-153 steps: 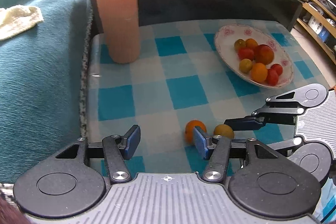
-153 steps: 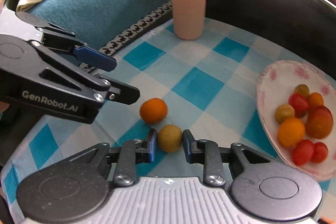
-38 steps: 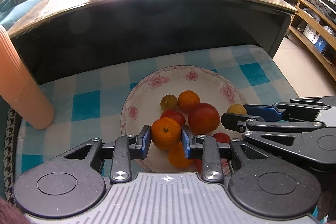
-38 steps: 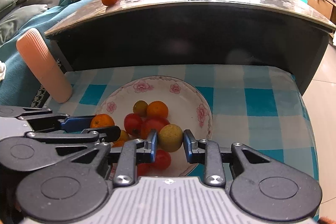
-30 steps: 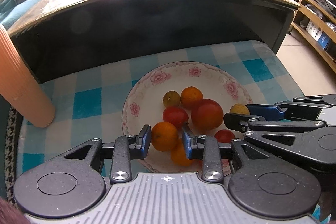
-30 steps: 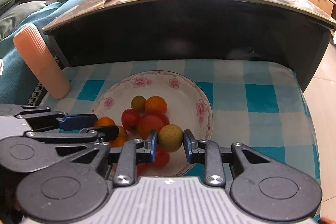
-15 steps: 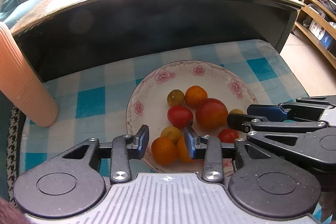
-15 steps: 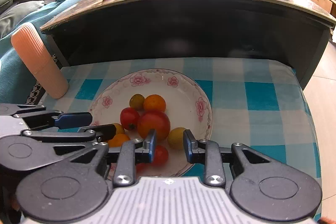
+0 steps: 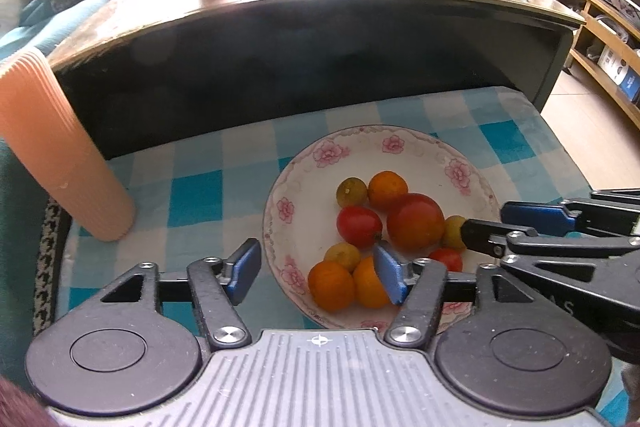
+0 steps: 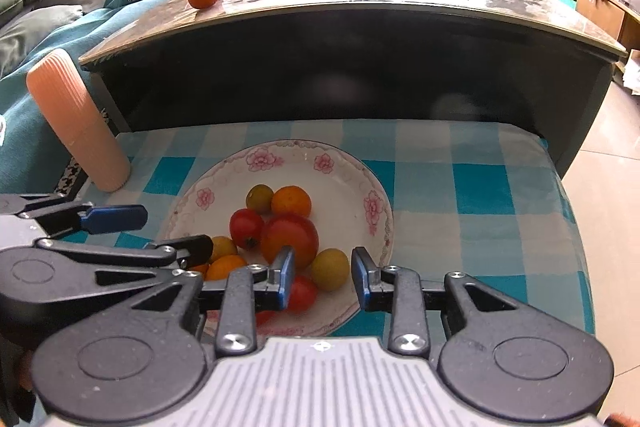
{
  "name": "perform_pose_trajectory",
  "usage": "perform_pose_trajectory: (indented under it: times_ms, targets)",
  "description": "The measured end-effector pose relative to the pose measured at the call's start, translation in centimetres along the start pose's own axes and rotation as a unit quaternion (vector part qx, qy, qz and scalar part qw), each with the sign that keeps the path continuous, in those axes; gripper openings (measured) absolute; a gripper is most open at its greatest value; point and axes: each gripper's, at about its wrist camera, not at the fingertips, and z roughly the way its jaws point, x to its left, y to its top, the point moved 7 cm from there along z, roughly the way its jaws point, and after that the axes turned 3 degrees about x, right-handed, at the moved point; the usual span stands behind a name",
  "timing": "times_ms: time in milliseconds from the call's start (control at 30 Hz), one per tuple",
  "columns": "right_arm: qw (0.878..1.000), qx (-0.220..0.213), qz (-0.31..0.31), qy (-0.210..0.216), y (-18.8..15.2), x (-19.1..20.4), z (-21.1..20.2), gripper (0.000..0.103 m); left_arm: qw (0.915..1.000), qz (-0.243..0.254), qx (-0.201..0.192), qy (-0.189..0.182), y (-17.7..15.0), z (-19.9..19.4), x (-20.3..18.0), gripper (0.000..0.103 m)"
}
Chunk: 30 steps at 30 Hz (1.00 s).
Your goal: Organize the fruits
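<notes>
A white plate with pink flowers (image 9: pixel 312 195) (image 10: pixel 344 195) on the checked cloth holds several orange, red and yellow fruits. My left gripper (image 9: pixel 317 273) hangs over the plate's near rim with its jaws opening. A small orange fruit (image 9: pixel 331 285) rests on the plate between them, untouched by either pad. My right gripper (image 10: pixel 323 277) is over the plate's right side, its jaws opening a little. A yellow-green fruit (image 10: pixel 330 269) lies on the plate between its pads, clear of both. Each gripper shows in the other's view: right gripper (image 9: pixel 488 223), left gripper (image 10: pixel 168 231).
A peach ribbed cylinder (image 9: pixel 60 155) (image 10: pixel 76 123) stands at the cloth's left edge. Behind the plate rises a dark table (image 9: pixel 320 39) (image 10: pixel 360 59) whose glossy top carries loose fruits and a red bag. The cloth (image 10: pixel 480 187) ends at the right above tiled floor.
The orange fruit left the left gripper's pads and now lies on the plate, with those jaws much wider. The yellow-green fruit dropped from the right gripper onto the plate, and those jaws parted slightly.
</notes>
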Motion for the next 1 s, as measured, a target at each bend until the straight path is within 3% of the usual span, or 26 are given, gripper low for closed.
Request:
perform_pose_trajectory:
  times_ms: [133, 200, 400, 700, 1000]
  targets:
    - [1.0, 0.0, -0.002, -0.004, -0.3, 0.0, -0.7, 0.045, 0.9999, -0.008, -0.005, -0.003, -0.1, -0.5, 0.1, 0.075]
    - [1.0, -0.001, -0.004, -0.005, -0.5, 0.0, -1.2, 0.045, 0.9999, -0.013, -0.008, 0.001, -0.3, -0.9, 0.2, 0.084]
    - [1.0, -0.009, -0.009, -0.008, -1.4, 0.3, -3.3, 0.051, 0.9996, -0.007, -0.024, 0.01, -1.0, -2.7, 0.1, 0.09]
    - [1.0, -0.018, 0.008, -0.004, -2.8, 0.7, -5.6, 0.052, 0.9978, 0.009, -0.048, 0.045, -2.0, -4.7, 0.1, 0.102]
    - [1.0, -0.015, 0.017, 0.0, -5.1, 1.2, -7.3, 0.052, 0.9982, -0.004, -0.047, 0.036, -4.5, -6.2, 0.0, 0.103]
